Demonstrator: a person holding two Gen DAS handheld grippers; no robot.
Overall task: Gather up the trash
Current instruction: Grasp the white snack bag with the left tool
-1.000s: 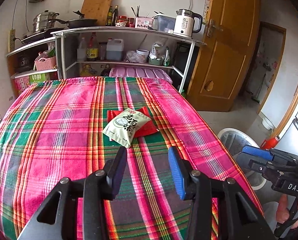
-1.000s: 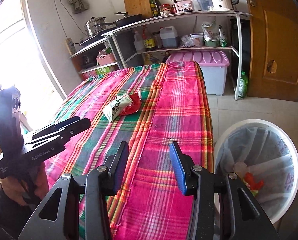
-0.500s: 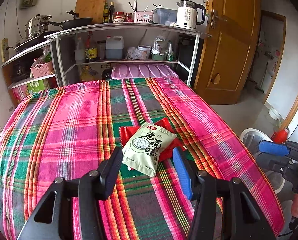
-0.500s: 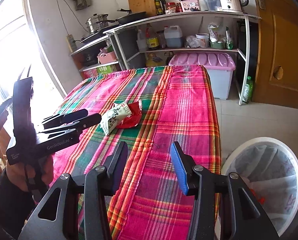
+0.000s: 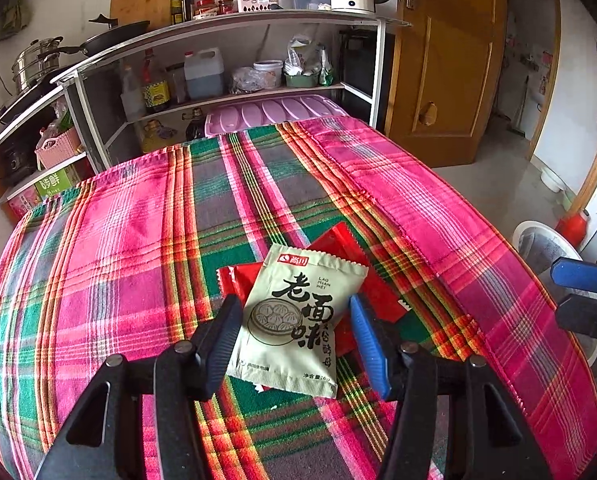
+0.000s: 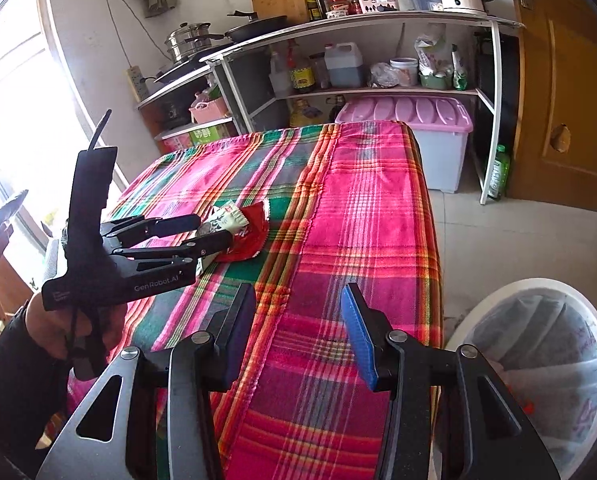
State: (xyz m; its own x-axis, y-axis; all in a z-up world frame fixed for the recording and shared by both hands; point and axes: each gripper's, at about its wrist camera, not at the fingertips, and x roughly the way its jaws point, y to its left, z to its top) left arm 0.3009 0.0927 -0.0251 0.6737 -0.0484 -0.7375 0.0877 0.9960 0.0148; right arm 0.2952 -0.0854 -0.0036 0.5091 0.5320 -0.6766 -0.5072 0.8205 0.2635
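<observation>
A pale green snack packet [image 5: 296, 320] lies on a red wrapper [image 5: 372, 276] on the plaid tablecloth [image 5: 138, 248]. My left gripper [image 5: 296, 332] straddles the green packet, jaws still opening, pads clear of its edges. From the right wrist view the left gripper [image 6: 208, 234] reaches over the green packet [image 6: 226, 218] and red wrapper [image 6: 250, 242]. My right gripper [image 6: 298, 320] hovers open over the table's near right part with nothing between its fingers. In the left wrist view its blue fingertips [image 5: 580, 276] show at the right edge.
A white bin [image 6: 546, 364] with a liner and some trash stands on the floor right of the table. Behind the table are a metal shelf rack [image 6: 378, 36] with bottles and pots, a pink-lidded box [image 6: 410, 112] and a wooden door [image 6: 562, 80]. A person's hand [image 6: 54, 332] holds the left gripper.
My left gripper has moved forward and down over the green packet, and its jaws have widened around it. The right gripper has shifted slightly along the table edge, still open.
</observation>
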